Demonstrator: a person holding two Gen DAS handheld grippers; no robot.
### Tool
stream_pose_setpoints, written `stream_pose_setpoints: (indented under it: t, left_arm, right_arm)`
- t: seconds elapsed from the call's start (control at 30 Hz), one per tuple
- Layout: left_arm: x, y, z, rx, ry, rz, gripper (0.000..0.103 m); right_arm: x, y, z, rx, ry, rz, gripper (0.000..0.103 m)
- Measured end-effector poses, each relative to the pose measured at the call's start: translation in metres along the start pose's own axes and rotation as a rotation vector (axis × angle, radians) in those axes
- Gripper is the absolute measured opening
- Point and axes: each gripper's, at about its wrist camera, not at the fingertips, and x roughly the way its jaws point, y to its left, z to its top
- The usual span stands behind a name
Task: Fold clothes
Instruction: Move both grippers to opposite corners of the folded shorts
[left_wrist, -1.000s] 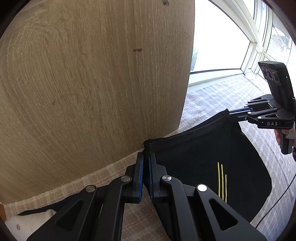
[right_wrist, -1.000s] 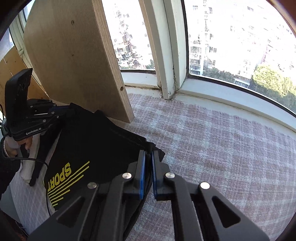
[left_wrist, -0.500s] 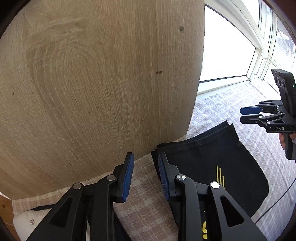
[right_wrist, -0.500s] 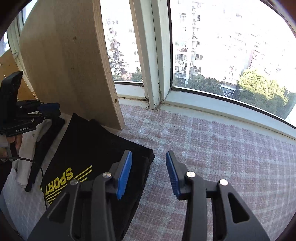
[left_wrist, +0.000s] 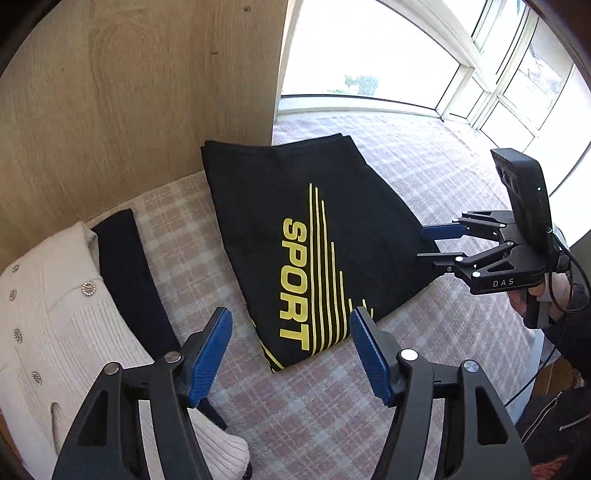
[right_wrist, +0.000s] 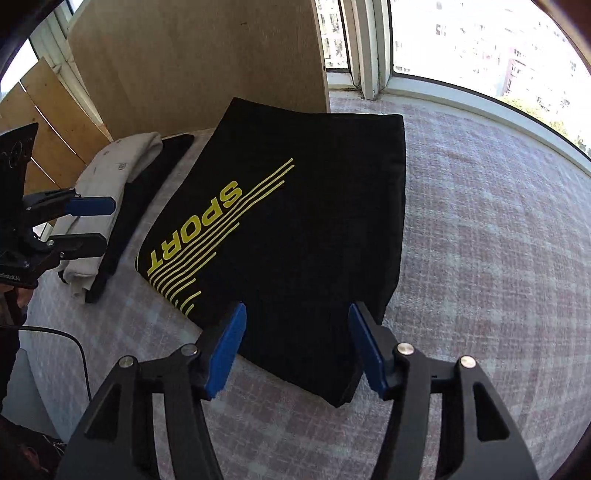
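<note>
A black garment with yellow "SPORT" print (left_wrist: 314, 236) lies folded flat on the checked cloth; it also shows in the right wrist view (right_wrist: 295, 221). My left gripper (left_wrist: 291, 350) is open and empty, above the garment's near edge. My right gripper (right_wrist: 295, 343) is open and empty, over the garment's near corner. In the left wrist view the right gripper (left_wrist: 432, 242) hovers at the garment's right edge. In the right wrist view the left gripper (right_wrist: 96, 221) hangs open at the left.
A folded white cardigan (left_wrist: 55, 314) and a folded dark garment (left_wrist: 129, 266) lie left of the black one. A wooden panel (left_wrist: 129, 92) stands behind. Windows (right_wrist: 480, 44) run along the back. A cable (right_wrist: 74, 343) trails at the left.
Both grippers let go of the black garment's edge, opened wide and pulled back. The garment now lies flat, folded, with the print up.
</note>
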Motion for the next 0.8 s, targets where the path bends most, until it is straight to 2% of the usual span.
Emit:
stream_pose_setpoints:
  t: [0.07, 0.2, 0.3, 0.57, 0.63, 0.8]
  left_arm:
    - [0.017, -0.005, -0.007, -0.006, 0.015, 0.004, 0.061]
    - [0.02, -0.017, -0.017, 0.024, 0.0, 0.074, 0.063]
    - [0.013, -0.023, -0.028, 0.038, -0.003, 0.054, 0.064]
    - [0.006, -0.026, -0.055, -0.011, 0.029, 0.019, 0.065]
    - [0.009, -0.031, -0.057, 0.002, 0.025, 0.047, 0.065]
    - [0.014, -0.043, -0.064, 0.005, 0.017, 0.064, 0.068]
  right_arm:
    - [0.0, -0.002, -0.004, 0.039, -0.012, -0.001, 0.057]
    - [-0.016, 0.004, -0.012, -0.008, -0.048, -0.097, 0.057]
    - [-0.029, 0.008, -0.028, -0.057, -0.04, -0.122, 0.057]
    - [-0.034, -0.012, -0.063, 0.104, 0.003, -0.133, 0.057]
    - [-0.034, -0.008, -0.063, 0.111, 0.011, -0.134, 0.057]
    - [-0.034, 0.016, -0.058, 0.065, 0.02, -0.269, 0.057]
